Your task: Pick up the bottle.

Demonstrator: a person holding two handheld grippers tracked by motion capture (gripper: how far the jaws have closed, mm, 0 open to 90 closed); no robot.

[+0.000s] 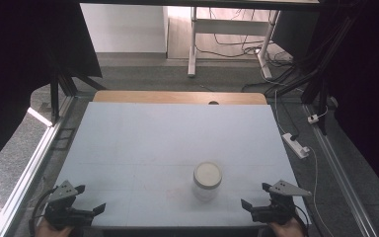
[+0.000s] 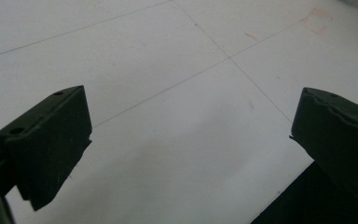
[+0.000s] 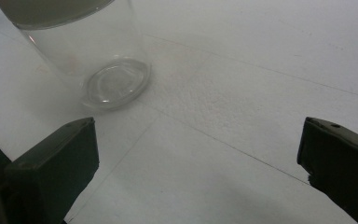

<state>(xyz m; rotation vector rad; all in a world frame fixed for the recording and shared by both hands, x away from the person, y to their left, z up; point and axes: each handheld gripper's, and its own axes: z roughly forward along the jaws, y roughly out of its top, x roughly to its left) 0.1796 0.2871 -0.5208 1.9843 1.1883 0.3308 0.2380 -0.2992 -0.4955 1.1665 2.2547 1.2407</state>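
Observation:
A clear glass jar with a pale lid stands upright on the white table, near the front edge and a little right of centre. The right gripper view looks at the jar from close by, at its upper left. My right gripper rests at the front right corner, open, its jaws wide apart with nothing between them. At the front left corner my left gripper is open too, over bare tabletop. Both stand apart from the jar.
A wooden strip with a small hole runs along the table's far edge. Beyond it stand white desk legs and cables on the floor. A white power strip lies on the floor to the right. Dark curtains flank both sides.

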